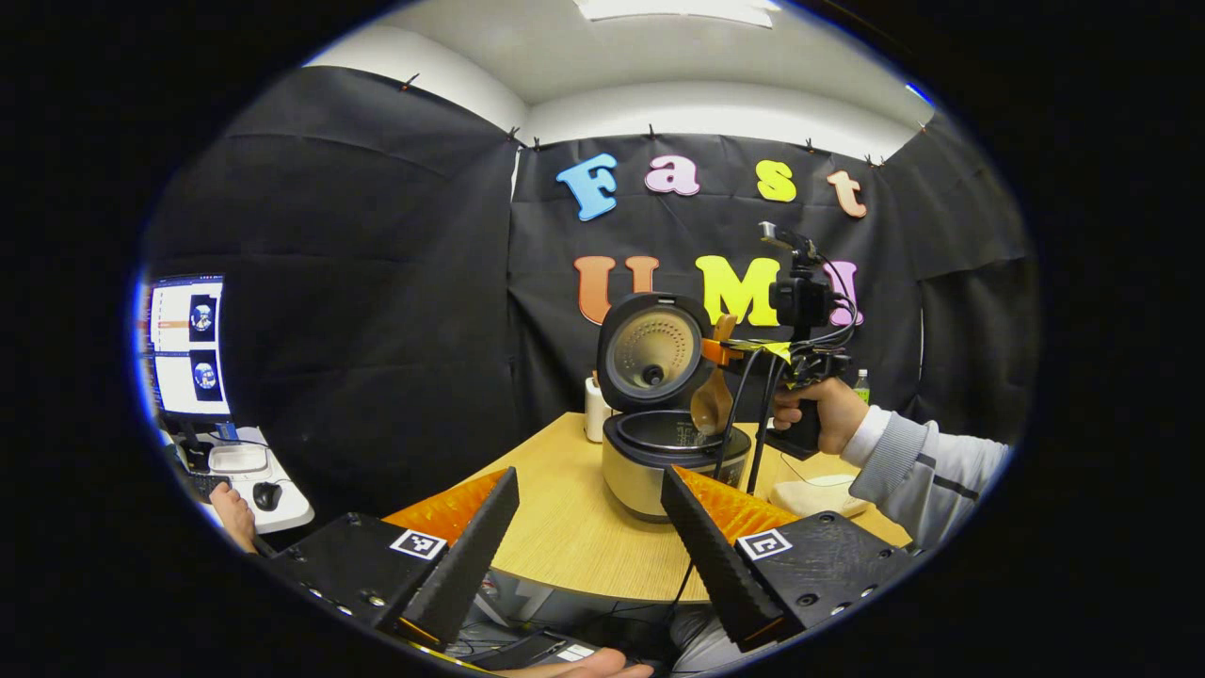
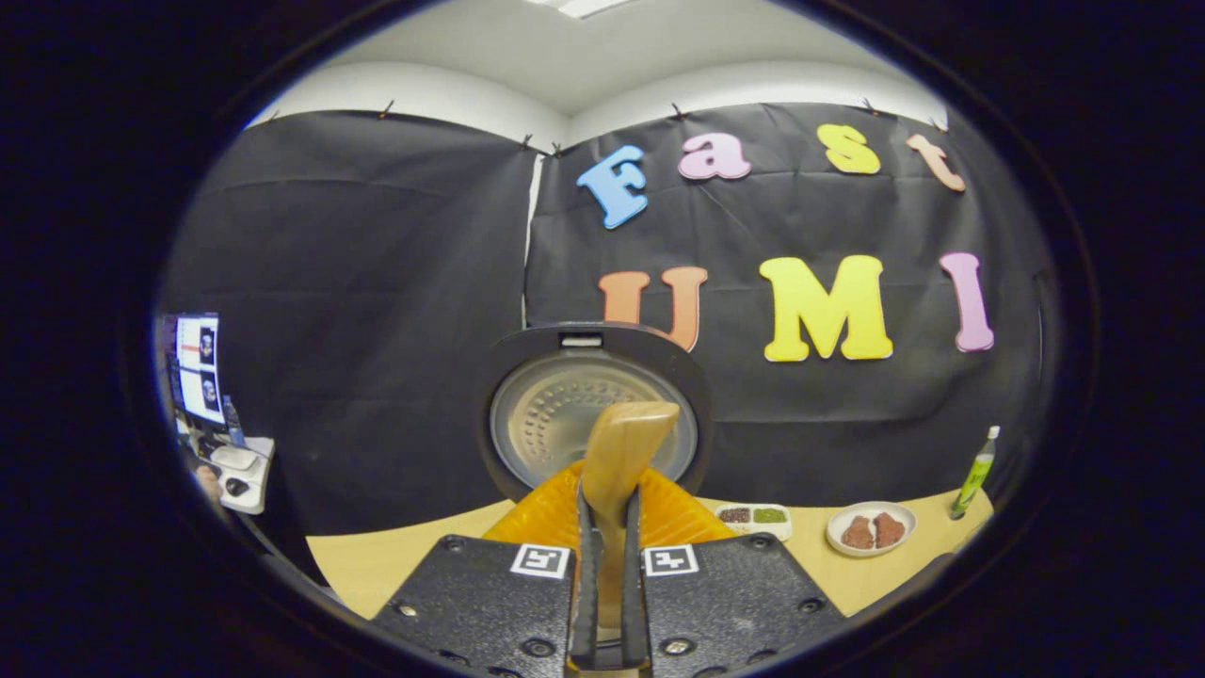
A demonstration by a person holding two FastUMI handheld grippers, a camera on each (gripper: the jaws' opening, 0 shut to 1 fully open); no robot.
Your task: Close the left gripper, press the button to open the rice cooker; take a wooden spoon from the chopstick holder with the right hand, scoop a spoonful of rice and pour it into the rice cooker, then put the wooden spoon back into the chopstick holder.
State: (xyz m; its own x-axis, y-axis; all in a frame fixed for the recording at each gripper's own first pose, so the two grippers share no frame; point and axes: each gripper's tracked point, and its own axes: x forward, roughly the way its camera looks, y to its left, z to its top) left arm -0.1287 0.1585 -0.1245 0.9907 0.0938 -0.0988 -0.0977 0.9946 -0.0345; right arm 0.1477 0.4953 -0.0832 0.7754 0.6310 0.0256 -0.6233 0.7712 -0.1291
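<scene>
The rice cooker [image 1: 659,471] stands on the wooden table [image 1: 565,537] with its lid [image 1: 651,353] raised. In the left gripper view a hand holds my right gripper [image 1: 723,351] just right of the lid. It is shut on the wooden spoon [image 1: 713,397], whose bowl hangs down over the open pot. In the right gripper view the spoon handle [image 2: 621,447] rises between the closed fingers of my right gripper [image 2: 608,508], in front of the lid [image 2: 593,414]. My left gripper [image 1: 590,476] stands open, back from the cooker, holding nothing. A white chopstick holder [image 1: 594,410] sits left of the cooker.
A pale container [image 1: 817,494] lies on the table under the sleeve. In the right gripper view a small two-part dish [image 2: 753,515], a plate of brown pieces [image 2: 871,529] and a green bottle [image 2: 976,471] stand at the table's right. A monitor desk [image 1: 235,461] is at the left.
</scene>
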